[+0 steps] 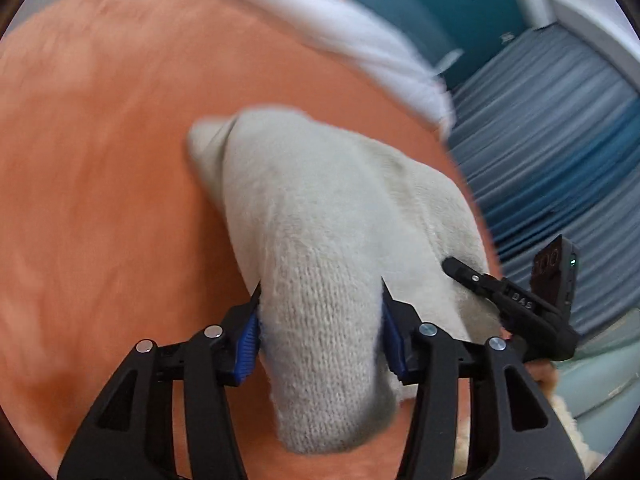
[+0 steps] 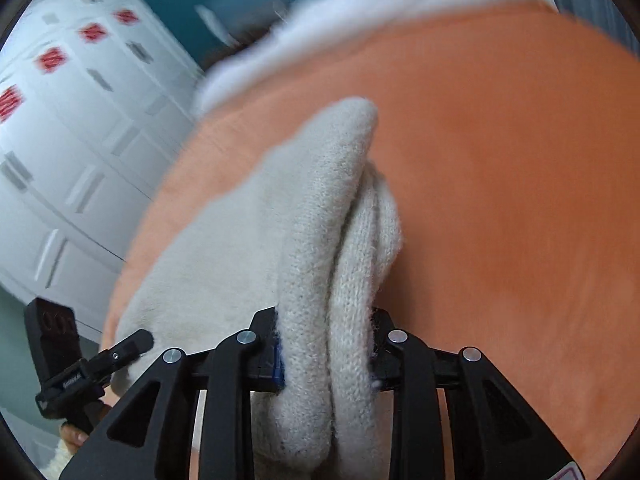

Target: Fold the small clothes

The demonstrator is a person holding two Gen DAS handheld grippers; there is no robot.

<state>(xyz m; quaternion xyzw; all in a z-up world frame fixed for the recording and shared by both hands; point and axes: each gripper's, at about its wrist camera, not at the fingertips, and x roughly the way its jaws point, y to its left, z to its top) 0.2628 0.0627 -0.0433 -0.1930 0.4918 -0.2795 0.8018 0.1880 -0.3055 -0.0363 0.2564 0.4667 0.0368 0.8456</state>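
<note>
just cream knit garment [image 1: 320, 208] on orange blanket [image 1: 100, 160]

From my left camera the cream knit garment [image 1: 320, 216] hides the tips of the left gripper [image 1: 320, 320]; I see only blue pad edges beside the bunched wool. The right gripper [image 2: 326, 344] is buried the same way, its pads almost wholly covered. Both frames cut off the orange cover [image 1: 100, 160] and the garment's near end. The white fluffy cloth [image 1: 352, 28] is smeared. The red marks on the white cabinet [image 2: 80, 120] are too blurred to read.
</note>
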